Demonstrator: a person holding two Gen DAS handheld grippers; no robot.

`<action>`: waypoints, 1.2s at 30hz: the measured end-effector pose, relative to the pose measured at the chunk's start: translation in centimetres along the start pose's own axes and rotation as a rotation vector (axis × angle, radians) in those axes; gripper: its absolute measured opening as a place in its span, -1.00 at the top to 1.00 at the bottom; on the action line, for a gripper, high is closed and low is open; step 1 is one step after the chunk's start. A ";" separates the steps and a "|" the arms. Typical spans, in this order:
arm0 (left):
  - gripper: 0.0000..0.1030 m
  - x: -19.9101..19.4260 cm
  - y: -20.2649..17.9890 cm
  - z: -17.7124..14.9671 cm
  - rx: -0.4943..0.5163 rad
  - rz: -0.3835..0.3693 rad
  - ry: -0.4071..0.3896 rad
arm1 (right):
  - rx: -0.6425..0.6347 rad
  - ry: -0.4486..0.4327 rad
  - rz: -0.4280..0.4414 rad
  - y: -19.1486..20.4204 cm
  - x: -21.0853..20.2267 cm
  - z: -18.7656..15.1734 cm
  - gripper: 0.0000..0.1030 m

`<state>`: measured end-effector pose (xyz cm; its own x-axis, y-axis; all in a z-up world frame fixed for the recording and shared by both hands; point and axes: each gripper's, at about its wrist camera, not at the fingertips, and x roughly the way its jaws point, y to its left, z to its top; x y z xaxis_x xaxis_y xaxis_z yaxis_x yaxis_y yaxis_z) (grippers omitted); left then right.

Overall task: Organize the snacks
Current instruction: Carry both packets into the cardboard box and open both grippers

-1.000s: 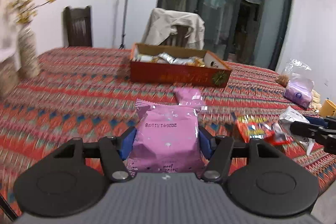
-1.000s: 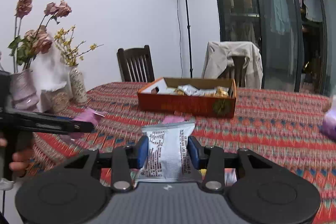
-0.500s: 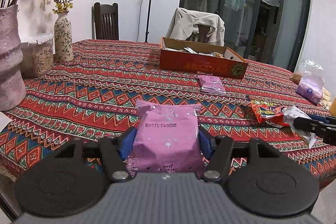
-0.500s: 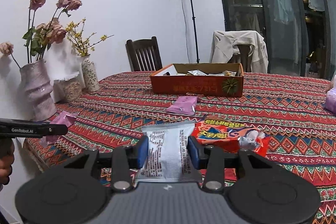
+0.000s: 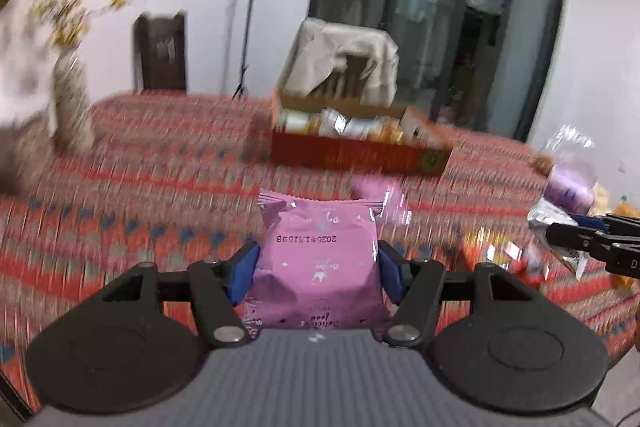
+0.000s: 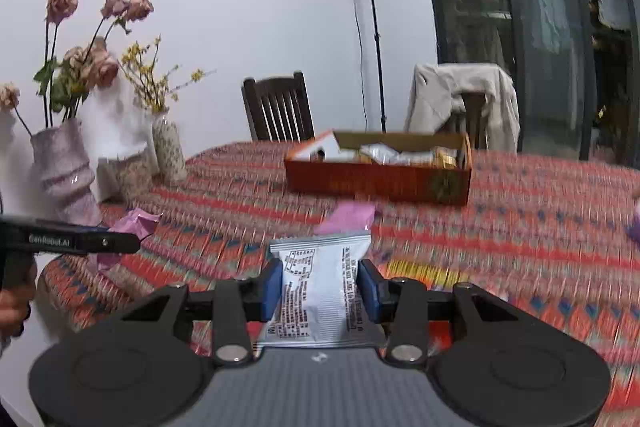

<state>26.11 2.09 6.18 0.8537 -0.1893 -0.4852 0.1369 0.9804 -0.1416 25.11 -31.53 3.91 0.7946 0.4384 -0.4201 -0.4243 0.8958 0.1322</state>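
Observation:
My left gripper is shut on a pink snack packet and holds it above the patterned table. My right gripper is shut on a silver-white snack packet. An open orange-red cardboard box holding several snacks sits at the far middle of the table; it also shows in the right wrist view. Another pink packet lies in front of the box. A red-orange packet lies near the table's right front. The left gripper shows at the left edge of the right wrist view.
Two vases with dried flowers and a jar stand at the table's left edge. Clear bags with purple and other goods lie at the right. Two chairs stand behind the table, one draped with a coat.
Both grippers have moved forward and up toward the box, each keeping its packet. The views are now motion blurred.

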 end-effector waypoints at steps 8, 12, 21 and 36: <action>-0.22 5.6 1.2 14.3 0.060 -0.071 -0.056 | -0.062 -0.083 0.079 -4.9 2.5 13.1 0.22; -0.22 11.3 1.2 20.5 0.057 -0.082 -0.017 | -0.050 -0.080 0.084 -8.0 6.1 20.2 0.21; -0.22 27.4 1.8 27.2 0.027 -0.030 0.122 | 0.057 0.103 0.063 -14.0 22.9 28.8 0.21; -0.30 45.9 3.3 19.9 -0.019 0.088 0.362 | 0.130 0.505 -0.006 -15.6 47.3 18.3 0.15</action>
<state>75.73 -2.31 0.63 0.6284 -0.1143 -0.7694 0.0582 0.9933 -0.1001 77.28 -23.44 -1.64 0.4744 0.3716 -0.7980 -0.3376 0.9140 0.2249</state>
